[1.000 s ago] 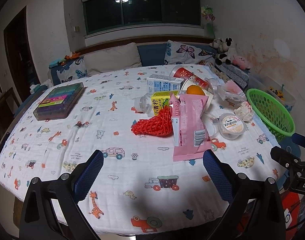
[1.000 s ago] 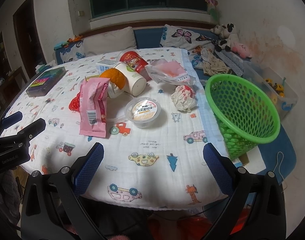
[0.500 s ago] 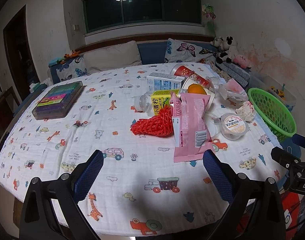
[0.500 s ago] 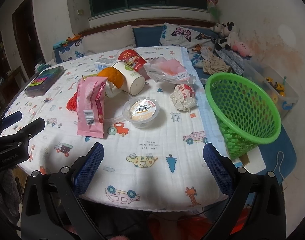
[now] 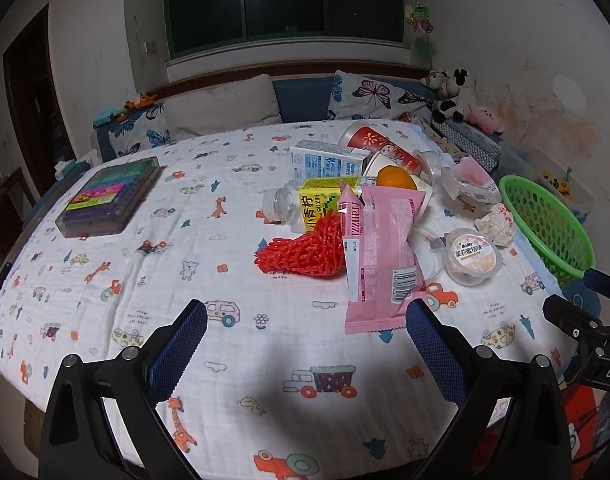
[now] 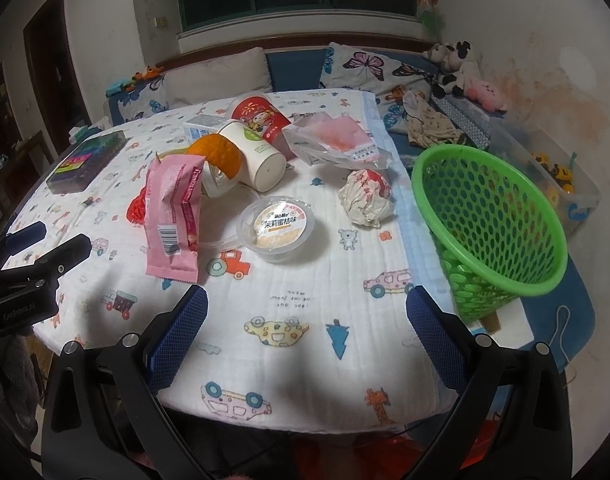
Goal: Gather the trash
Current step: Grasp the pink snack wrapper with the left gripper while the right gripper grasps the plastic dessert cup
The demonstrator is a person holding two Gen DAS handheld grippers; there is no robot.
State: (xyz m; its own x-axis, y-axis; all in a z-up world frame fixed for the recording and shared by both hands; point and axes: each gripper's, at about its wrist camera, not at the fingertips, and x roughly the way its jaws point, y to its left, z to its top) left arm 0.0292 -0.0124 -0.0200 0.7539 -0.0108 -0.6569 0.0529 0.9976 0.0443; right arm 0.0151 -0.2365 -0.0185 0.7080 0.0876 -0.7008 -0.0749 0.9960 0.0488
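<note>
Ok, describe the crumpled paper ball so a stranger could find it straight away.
Start at the green basket on the right edge of the table. Just left of it, on the patterned cloth, lies the crumpled paper ball. It is the only scrunched white wad with red print, unlike the smooth round tub beside it.

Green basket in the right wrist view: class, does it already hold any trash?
No. The green basket shows only its bare perforated wall inside, while the trash lies on the table.
</note>
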